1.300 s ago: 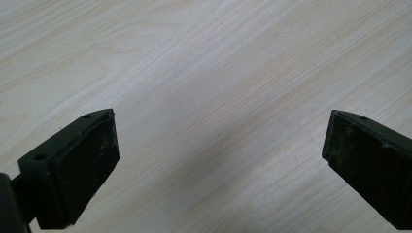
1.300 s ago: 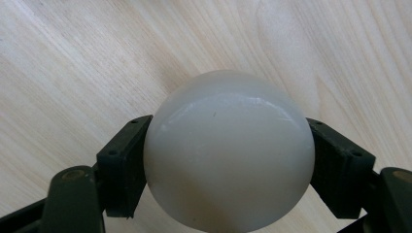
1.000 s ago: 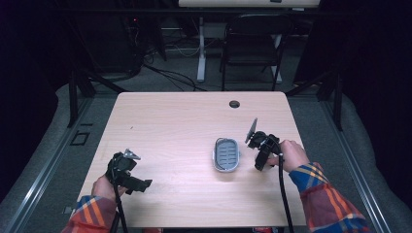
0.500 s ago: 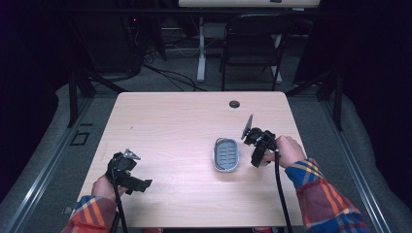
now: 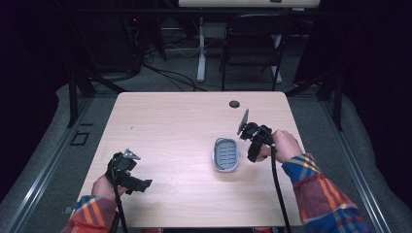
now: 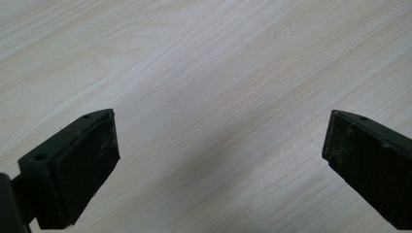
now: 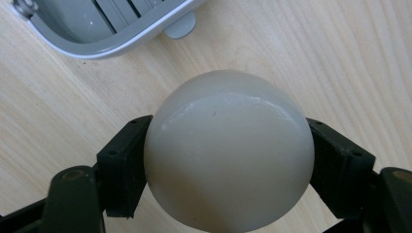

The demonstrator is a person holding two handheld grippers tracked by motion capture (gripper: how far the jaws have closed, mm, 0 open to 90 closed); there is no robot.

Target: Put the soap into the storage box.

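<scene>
Since a second before, the right gripper (image 5: 252, 145) had drifted a little toward the grey slotted tray (image 5: 226, 154), which had not shifted on the table (image 5: 175, 126); the left gripper (image 5: 130, 175) had stayed put.

The pale, smooth ball (image 7: 228, 150) sat clamped between the right gripper's two black pads (image 7: 121, 165), one pressing on each flank. From the high view the ball itself was hidden behind that gripper's black body, just beside the tray's right rim; the right gripper view gave it away, along with a corner of the tray (image 7: 111, 34) and its small tab above the ball. The ball was clear of the tray, with bare wood showing between them.

Out from the tray, the person's right hand (image 5: 284, 145) in a plaid sleeve held the gripper near the table's right edge. A small dark round hole (image 5: 234, 104) lay beyond the tray, toward the far edge. Well to the tray's left, near the front edge, the left gripper was in the other hand; the left gripper view (image 6: 218, 145) showed its jaws spread wide with nothing between them over bare wood.

The broad stretch of tabletop left of and beyond the tray lay open. A dark chair (image 5: 250, 43) stood past the far edge.
</scene>
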